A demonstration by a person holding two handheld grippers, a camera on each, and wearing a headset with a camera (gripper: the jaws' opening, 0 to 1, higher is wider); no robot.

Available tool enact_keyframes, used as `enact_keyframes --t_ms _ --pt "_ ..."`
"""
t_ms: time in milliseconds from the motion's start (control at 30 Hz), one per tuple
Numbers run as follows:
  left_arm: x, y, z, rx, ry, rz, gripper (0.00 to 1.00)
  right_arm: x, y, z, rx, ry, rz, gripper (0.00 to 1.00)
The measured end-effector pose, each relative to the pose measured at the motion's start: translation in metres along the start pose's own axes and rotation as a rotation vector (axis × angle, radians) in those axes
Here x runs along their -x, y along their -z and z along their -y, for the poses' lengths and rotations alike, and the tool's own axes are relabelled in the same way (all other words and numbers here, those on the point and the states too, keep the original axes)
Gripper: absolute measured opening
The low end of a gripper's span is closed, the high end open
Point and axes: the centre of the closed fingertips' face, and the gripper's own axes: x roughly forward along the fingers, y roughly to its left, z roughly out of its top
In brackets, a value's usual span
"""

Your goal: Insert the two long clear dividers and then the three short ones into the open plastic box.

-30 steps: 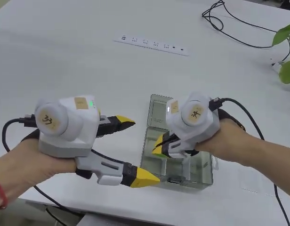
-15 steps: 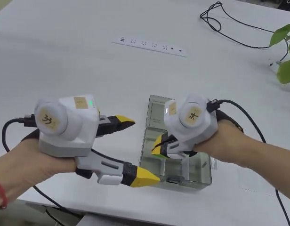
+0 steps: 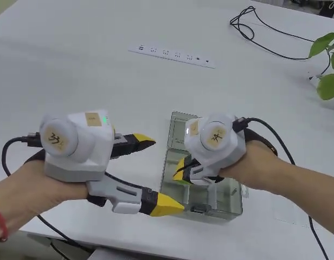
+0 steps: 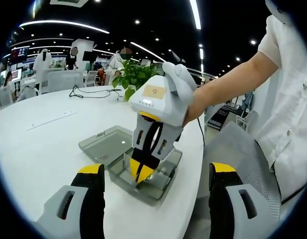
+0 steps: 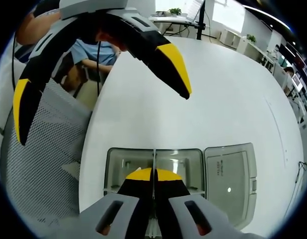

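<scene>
Right gripper: jaws clenched on a thin clear divider, which we see edge-on over the open plastic box, its lid lying flat alongside. Left gripper: released, beside the box. We judge a divider insertion in hand, though we cannot tell whether it is a long or a short one. Next, we would square it to the walls and lower it straight.

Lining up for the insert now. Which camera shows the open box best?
The right gripper view: it looks down into the box, with its lid flat alongside. In the head view the right gripper, shut on a divider, and hand cover much of it. The left gripper view sees it low from the side, behind that gripper.
</scene>
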Motion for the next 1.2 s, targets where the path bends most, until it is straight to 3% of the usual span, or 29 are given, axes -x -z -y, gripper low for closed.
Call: enact_keyframes --t_ms 667,867,1200 --pt "0.003 -0.003 0.001 -0.009 -0.014 0.010 0.88 -0.002 0.001 0.001 -0.018 0.000 -0.009 0.03" --pt "0.005 -0.003 0.000 -0.009 -0.020 0.012 0.88 -0.002 -0.001 -0.003 -0.041 -0.014 -0.004 0.09" --pt "0.005 -0.004 0.000 -0.010 -0.023 0.014 0.89 0.018 -0.011 -0.003 -0.056 0.002 0.054 0.19"
